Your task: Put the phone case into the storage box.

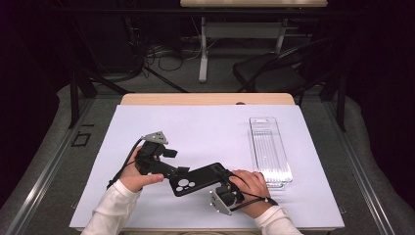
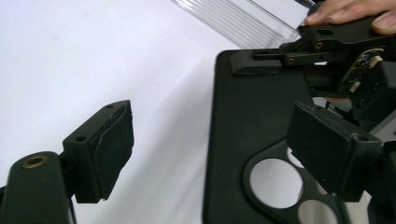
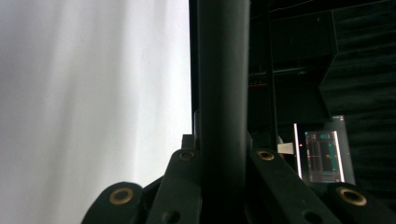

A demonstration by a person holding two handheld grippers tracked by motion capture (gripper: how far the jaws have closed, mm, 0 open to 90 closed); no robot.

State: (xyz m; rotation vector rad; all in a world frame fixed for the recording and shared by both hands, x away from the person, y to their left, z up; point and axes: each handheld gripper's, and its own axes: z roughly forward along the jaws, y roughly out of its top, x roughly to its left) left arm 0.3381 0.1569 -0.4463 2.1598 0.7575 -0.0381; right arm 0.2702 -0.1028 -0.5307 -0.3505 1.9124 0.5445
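The right gripper (image 1: pixel 226 182) clamps its jaws on one end of a flat black plastic phone case with round camera holes (image 1: pixel 198 179). The left gripper (image 2: pixel 210 154) has its jaws spread wide, the case's other end lying unpinched between them. A clear ribbed plastic tray (image 1: pixel 270 149) lies just beyond the right jaws.

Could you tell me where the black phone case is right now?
In the high view, the black phone case sits near the table's front edge, clamped by the right gripper, just left of the clear plastic tray.

A black phone case (image 1: pixel 198 178) lies on a white table (image 1: pixel 205 132) near a clear ribbed tray (image 1: pixel 269 147).
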